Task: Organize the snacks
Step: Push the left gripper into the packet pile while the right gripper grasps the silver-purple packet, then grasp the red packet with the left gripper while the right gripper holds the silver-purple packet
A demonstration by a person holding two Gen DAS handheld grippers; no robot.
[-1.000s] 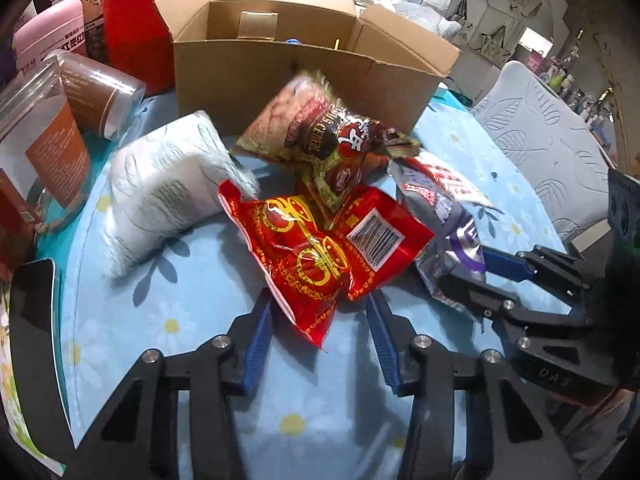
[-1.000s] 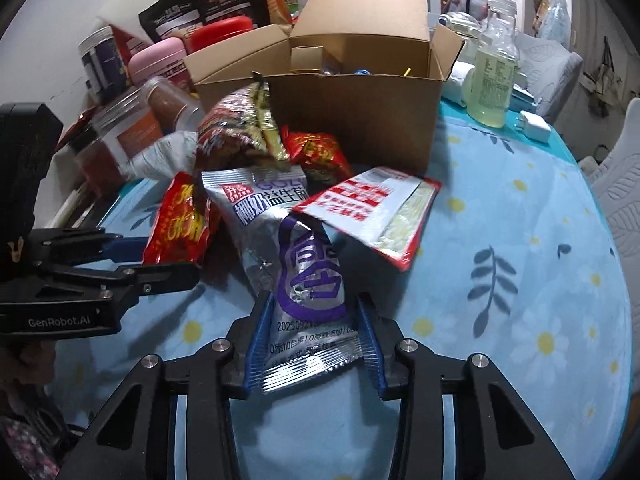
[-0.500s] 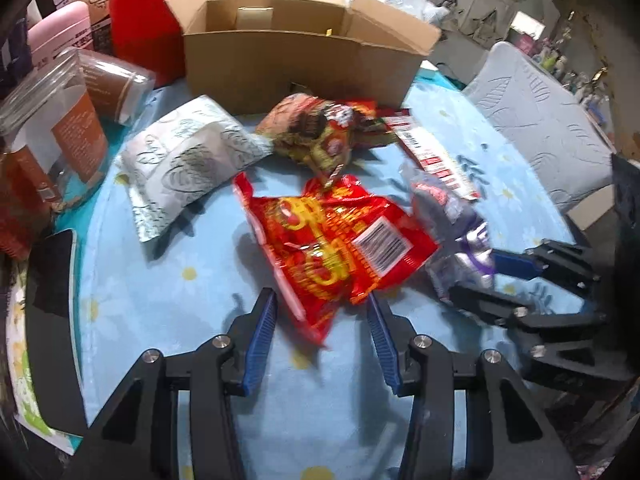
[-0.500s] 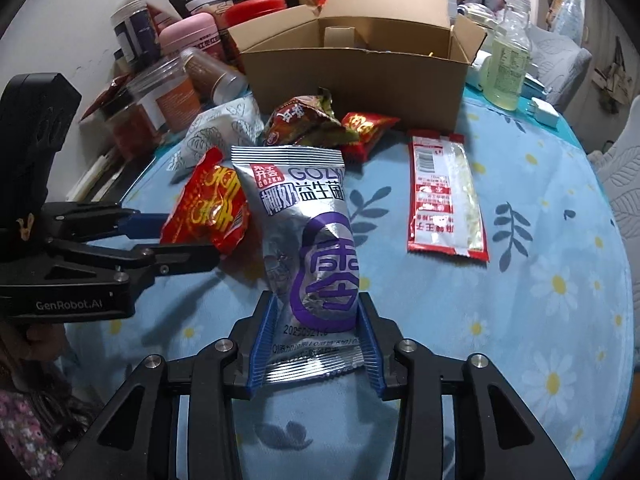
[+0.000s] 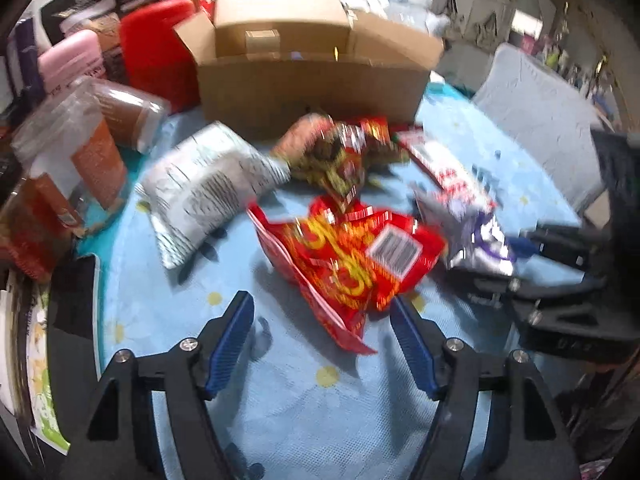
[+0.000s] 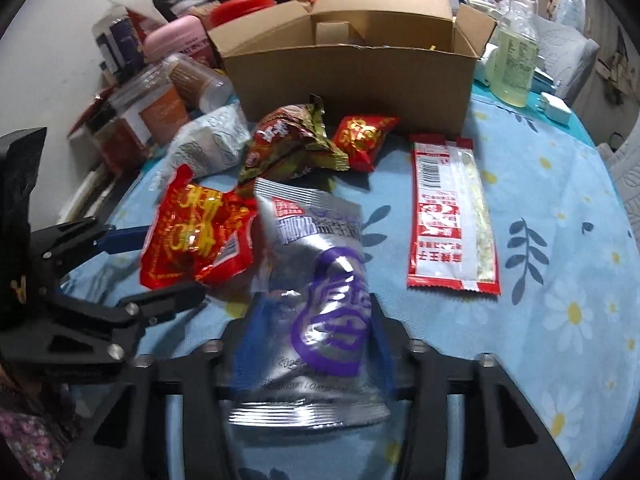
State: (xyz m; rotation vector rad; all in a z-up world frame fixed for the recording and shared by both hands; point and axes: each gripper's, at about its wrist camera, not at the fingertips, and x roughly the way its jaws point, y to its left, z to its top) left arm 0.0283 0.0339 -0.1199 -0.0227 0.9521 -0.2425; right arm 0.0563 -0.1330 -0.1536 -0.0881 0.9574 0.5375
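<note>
Snack packets lie on a blue flowered tablecloth in front of an open cardboard box (image 5: pixel 312 92) (image 6: pixel 352 80). My left gripper (image 5: pixel 322 336) is open and empty, its blue fingers either side of the near end of a red packet (image 5: pixel 352 256) (image 6: pixel 196 240) lying on the table. My right gripper (image 6: pixel 314 344) holds a silver and purple packet (image 6: pixel 320 292) (image 5: pixel 476 236) between its jaws. Further off lie a white packet (image 5: pixel 208 188), a brown and green packet (image 6: pixel 292 148), a small red packet (image 6: pixel 364 136) and a long red and white packet (image 6: pixel 452 212).
Jars, a pink container (image 5: pixel 72 60) and a red container (image 5: pixel 156 44) crowd the table's left and back. A bottle of pale liquid (image 6: pixel 514 56) and a white charger (image 6: pixel 554 108) stand right of the box. A grey cushioned chair (image 5: pixel 536 120) is beyond the table's right edge.
My left gripper has opened wide and let the red packet drop onto the table. Both grippers pulled back from the box. The right gripper has kept the silver packet throughout.
</note>
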